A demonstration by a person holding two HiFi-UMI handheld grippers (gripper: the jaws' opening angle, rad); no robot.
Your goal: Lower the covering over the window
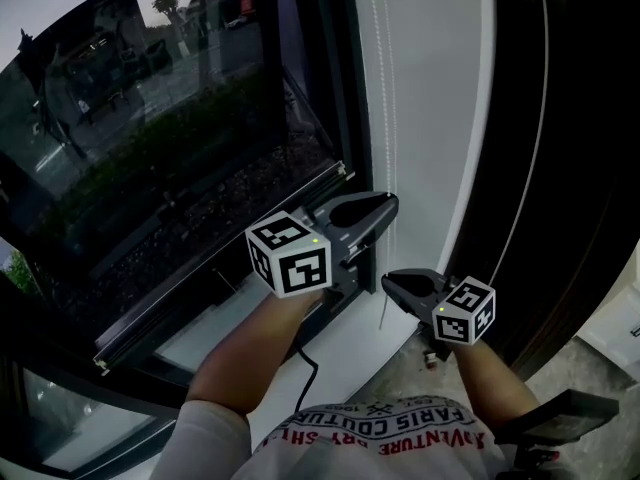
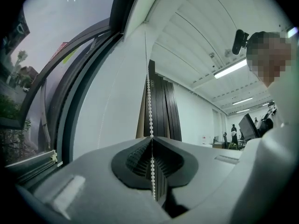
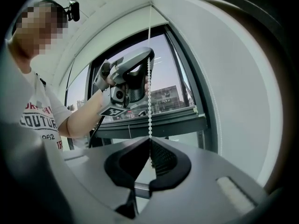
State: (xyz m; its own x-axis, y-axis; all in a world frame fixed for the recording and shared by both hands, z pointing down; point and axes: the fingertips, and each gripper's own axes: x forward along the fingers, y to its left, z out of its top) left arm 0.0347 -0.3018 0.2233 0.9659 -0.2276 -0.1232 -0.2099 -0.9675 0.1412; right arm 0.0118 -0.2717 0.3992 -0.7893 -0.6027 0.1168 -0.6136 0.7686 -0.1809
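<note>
The window frame (image 1: 356, 88) and dark panel (image 1: 575, 118) flank, perhaps crowd, the narrow white wall (image 1: 430, 88).

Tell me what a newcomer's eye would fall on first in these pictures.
First comes the white bead chain hanging against the pale wall beside the window. Both tongs are shut on it, the left tongs higher up and the right tongs just below. After that, the big dark window pane fills the left of the head view.

White window sill (image 1: 358, 351) beneath the glass; adjoining speckled grey floor (image 1: 585, 363) bearing a white object (image 1: 622, 330).
</note>
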